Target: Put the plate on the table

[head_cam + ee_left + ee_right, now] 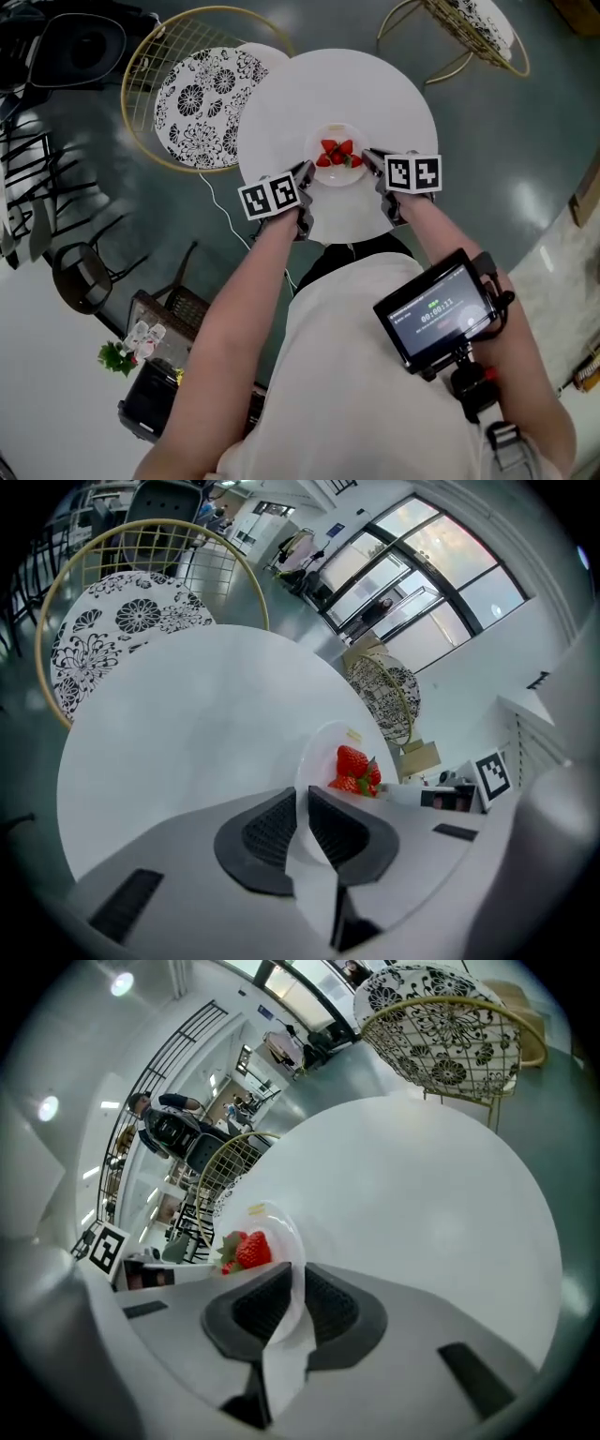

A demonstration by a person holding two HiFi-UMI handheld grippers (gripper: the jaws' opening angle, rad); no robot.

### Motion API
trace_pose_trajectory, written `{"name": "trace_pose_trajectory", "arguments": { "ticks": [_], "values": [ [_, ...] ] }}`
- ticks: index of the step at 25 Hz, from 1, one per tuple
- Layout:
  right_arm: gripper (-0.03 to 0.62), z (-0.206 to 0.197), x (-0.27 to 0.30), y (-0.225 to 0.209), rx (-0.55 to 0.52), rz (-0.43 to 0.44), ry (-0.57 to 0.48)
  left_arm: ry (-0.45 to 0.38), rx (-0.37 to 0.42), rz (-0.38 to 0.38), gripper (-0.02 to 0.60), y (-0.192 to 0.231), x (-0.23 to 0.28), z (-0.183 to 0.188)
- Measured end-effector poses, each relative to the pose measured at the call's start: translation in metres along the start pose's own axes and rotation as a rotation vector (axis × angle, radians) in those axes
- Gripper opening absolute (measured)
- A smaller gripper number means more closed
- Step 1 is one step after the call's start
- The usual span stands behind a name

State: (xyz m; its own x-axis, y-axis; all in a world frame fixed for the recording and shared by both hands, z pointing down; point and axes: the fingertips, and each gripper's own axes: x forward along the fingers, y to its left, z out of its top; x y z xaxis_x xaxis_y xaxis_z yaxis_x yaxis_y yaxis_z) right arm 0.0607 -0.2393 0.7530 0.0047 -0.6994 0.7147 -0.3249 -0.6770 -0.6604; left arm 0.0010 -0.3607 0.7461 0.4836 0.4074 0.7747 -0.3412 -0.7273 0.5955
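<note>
A small white plate [336, 172] with red strawberries [337, 153] is held over the round white table [281, 98], near its front edge. My left gripper [308, 174] is shut on the plate's left rim [302, 785], and my right gripper [370, 158] is shut on its right rim [293, 1258]. Both gripper views show the thin rim pinched between the dark pads [272, 832], with the strawberries [354, 770] just beyond. I cannot tell whether the plate touches the table.
A gold wire chair with a black-and-white floral cushion [199, 94] stands left of the table; another such chair [478, 28] stands at the far right. A dark chair [84, 272] and a small plant [117, 356] are on the floor at the left.
</note>
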Motion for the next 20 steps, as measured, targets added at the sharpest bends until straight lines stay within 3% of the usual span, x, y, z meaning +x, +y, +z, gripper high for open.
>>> {"name": "trace_pose_trajectory", "arguments": {
  "ticks": [5,10,15,20],
  "values": [
    [0.04,0.0064,0.0039,-0.0024,-0.152,-0.068,0.032,0.02,0.053,0.044,0.029,0.0004,0.0071,0.004],
    [0.04,0.0067,0.0064,0.0022,-0.224,-0.087,0.021,0.044,0.122,0.1,0.034,0.003,0.0083,0.0028],
    [0.043,0.0075,0.0042,-0.0006,-0.348,-0.154,0.039,0.087,0.246,0.163,0.051,0.0024,0.0103,0.0036],
    [0.046,0.0061,0.0038,0.0007,-0.388,-0.188,0.03,0.087,0.27,0.169,0.055,0.0032,0.009,0.0035]
  ]
}}
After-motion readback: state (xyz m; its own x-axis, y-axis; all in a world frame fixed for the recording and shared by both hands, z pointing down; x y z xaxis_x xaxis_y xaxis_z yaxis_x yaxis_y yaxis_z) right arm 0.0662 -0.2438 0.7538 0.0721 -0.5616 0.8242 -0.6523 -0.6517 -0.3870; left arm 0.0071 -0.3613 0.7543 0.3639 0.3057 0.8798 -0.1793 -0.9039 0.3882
